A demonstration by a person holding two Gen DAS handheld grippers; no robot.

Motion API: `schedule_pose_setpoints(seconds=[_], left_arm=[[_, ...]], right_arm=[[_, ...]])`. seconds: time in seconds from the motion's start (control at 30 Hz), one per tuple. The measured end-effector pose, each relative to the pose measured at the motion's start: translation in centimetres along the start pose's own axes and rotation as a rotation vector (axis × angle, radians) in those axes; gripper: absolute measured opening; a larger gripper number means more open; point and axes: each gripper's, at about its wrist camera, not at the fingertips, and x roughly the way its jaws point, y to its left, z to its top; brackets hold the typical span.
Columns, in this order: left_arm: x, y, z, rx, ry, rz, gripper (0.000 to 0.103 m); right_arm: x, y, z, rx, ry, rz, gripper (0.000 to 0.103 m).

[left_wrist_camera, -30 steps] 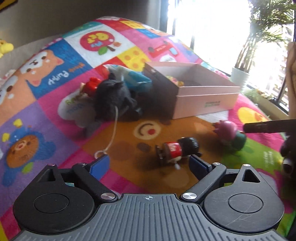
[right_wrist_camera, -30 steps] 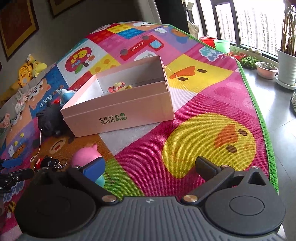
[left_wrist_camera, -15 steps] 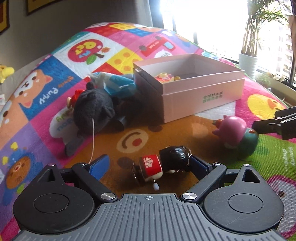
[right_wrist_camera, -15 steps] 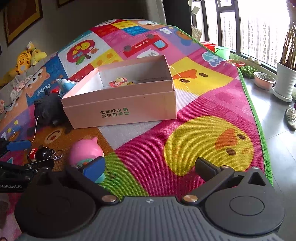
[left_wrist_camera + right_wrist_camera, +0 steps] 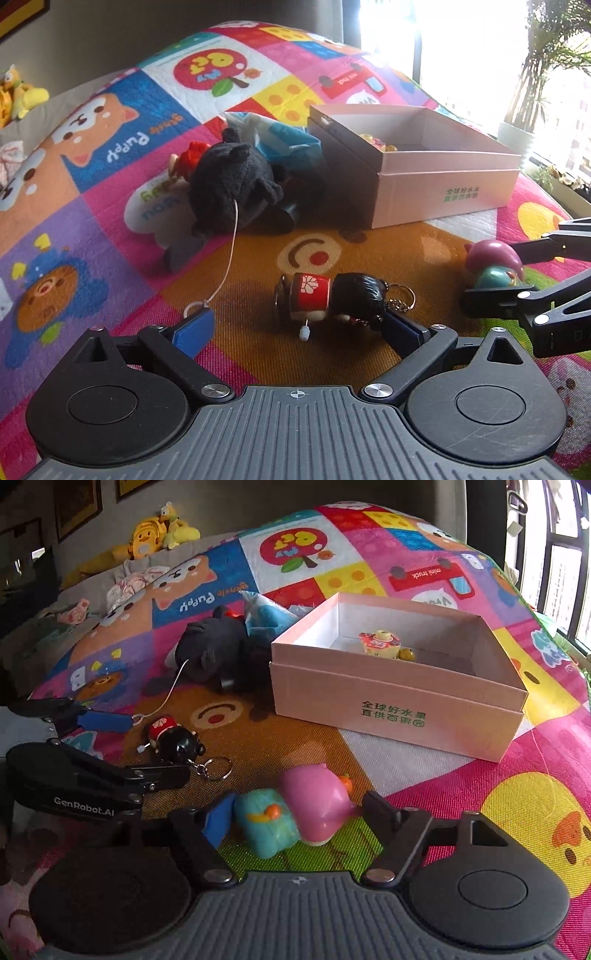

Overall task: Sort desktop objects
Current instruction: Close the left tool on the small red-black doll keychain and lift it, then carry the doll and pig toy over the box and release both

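A red-and-black doll keychain (image 5: 328, 295) lies on the mat between the open jaws of my left gripper (image 5: 295, 328); its head sits close to the right finger. It also shows in the right wrist view (image 5: 173, 740). A pink-and-teal toy figure (image 5: 299, 818) lies on its side between the open jaws of my right gripper (image 5: 295, 812), close to both fingers; it shows in the left wrist view (image 5: 495, 264) too. An open pink box (image 5: 399, 705) holds a small yellow-and-red toy (image 5: 382, 644).
A black plush with a white cord (image 5: 231, 181) lies left of the box, with a blue-and-white packet (image 5: 280, 138) and a red toy (image 5: 190, 155) behind it. Yellow plush toys (image 5: 155, 533) sit at the far back. All rest on a colourful play mat (image 5: 110, 229).
Both grippers moved down and forward. The left one now straddles the doll keychain; the right one now straddles the pink-and-teal figure. Both stay open.
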Motion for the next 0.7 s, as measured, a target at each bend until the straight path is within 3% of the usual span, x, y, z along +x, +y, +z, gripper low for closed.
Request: schedule_pose_setpoints(seconds=[0.17, 0.4, 0.5, 0.53, 0.7], left_arm=[[-0.3, -1.0, 0.1, -0.038, 0.024, -0.122, 0.1], [0.9, -3.8, 0.8, 0.046, 0.021, -0.079, 0.099], [0.8, -3.8, 0.8, 0.053, 0.005, -0.061, 0.083], [0.6, -3.6, 0.9, 0.06, -0.004, -0.057, 0.073], [-1.3, -3.8, 1.0, 0.115, -0.052, -0.054, 0.071]], right_arm=[[-1.9, -0.3, -0.4, -0.007, -0.042, -0.047, 0.067], [-3.7, -1.5, -1.2, 0.006, -0.03, -0.088, 0.067], [-4.1, -1.9, -1.7, 0.009, -0.024, -0.101, 0.067], [-4.2, -2.0, -1.8, 0.01, -0.024, -0.104, 0.067], [-6.0, -2.5, -1.9, 0.0, -0.059, -0.126, 0.067]])
